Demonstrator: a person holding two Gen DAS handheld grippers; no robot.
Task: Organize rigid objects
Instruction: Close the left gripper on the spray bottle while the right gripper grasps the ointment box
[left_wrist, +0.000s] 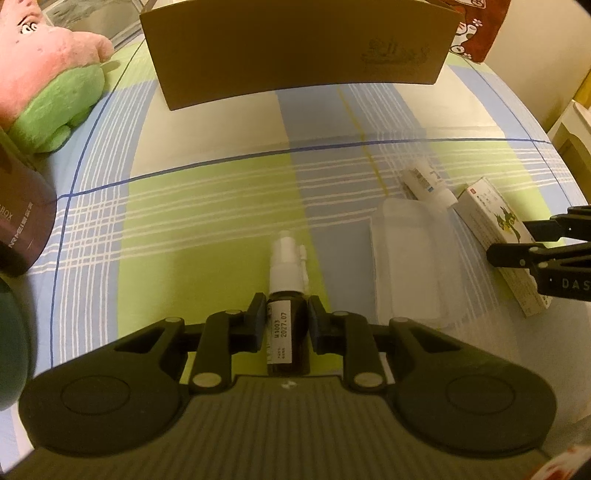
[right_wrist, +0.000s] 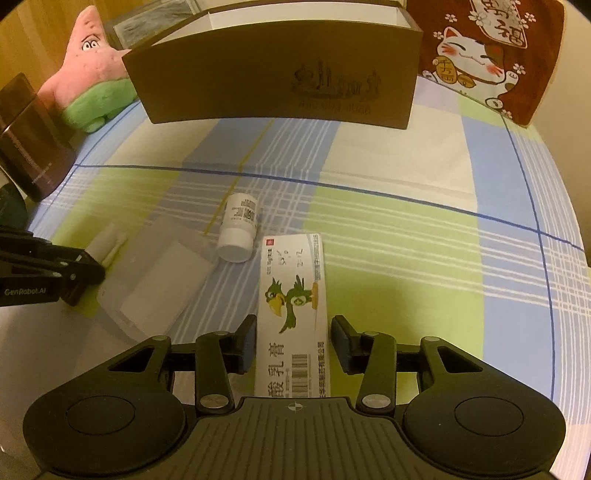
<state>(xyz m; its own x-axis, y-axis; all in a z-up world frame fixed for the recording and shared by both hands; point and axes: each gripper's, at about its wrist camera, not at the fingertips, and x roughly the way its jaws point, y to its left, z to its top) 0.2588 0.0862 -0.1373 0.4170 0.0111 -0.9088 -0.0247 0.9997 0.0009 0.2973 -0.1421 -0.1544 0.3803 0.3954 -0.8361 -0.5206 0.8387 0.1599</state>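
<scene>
My left gripper (left_wrist: 286, 317) is shut on a dark spray bottle (left_wrist: 286, 325) with a white nozzle, which lies on the checked cloth. My right gripper (right_wrist: 293, 341) is open, its fingers on either side of a white medicine box with a green bird (right_wrist: 291, 295) that lies on the cloth; a gap shows at the right finger. The box also shows in the left wrist view (left_wrist: 498, 236). A small white bottle (right_wrist: 239, 230) lies just beyond the box. A clear plastic case (right_wrist: 155, 280) lies left of it. A brown open box (right_wrist: 273, 74) stands at the back.
A pink and green plush star (right_wrist: 92, 85) sits at the back left, next to a dark box (right_wrist: 33, 147). A red cat-print cloth (right_wrist: 487, 55) hangs at the back right. The checked cloth (right_wrist: 406, 240) covers the table.
</scene>
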